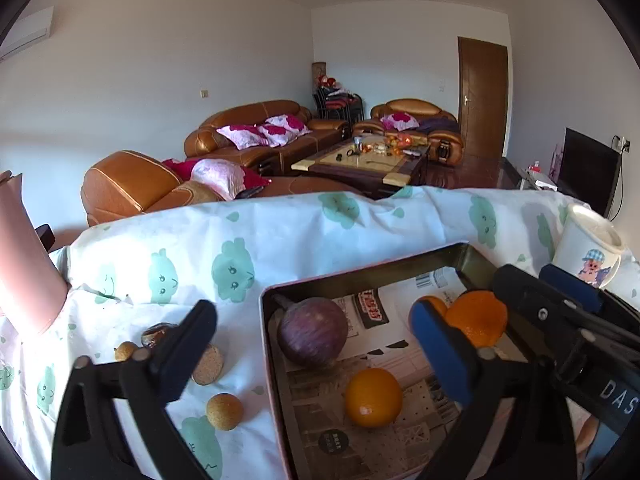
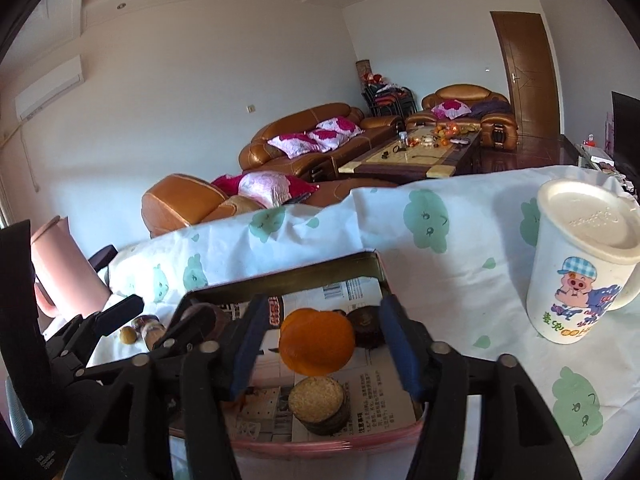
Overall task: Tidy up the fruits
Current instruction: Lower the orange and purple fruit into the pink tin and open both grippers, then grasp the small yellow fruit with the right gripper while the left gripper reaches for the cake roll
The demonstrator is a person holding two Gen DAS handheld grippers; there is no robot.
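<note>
Only the left view shows the purple fruit and near orange in the tray, between the wide left tongs. The right tongs, parted, flank an untouched orange; the dark fruit behind is half hidden.

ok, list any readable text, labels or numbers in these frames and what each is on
"DAS": white letters on the black body of the right gripper, cut off at the frame edge.
Mug: colourful lettering under the cartoon pig, too distorted to read; raised lettering on its lid, illegible.
Newspaper lining the tray: Chinese headlines and body text, too small or blurred to read.
Nothing else is legible.
</note>
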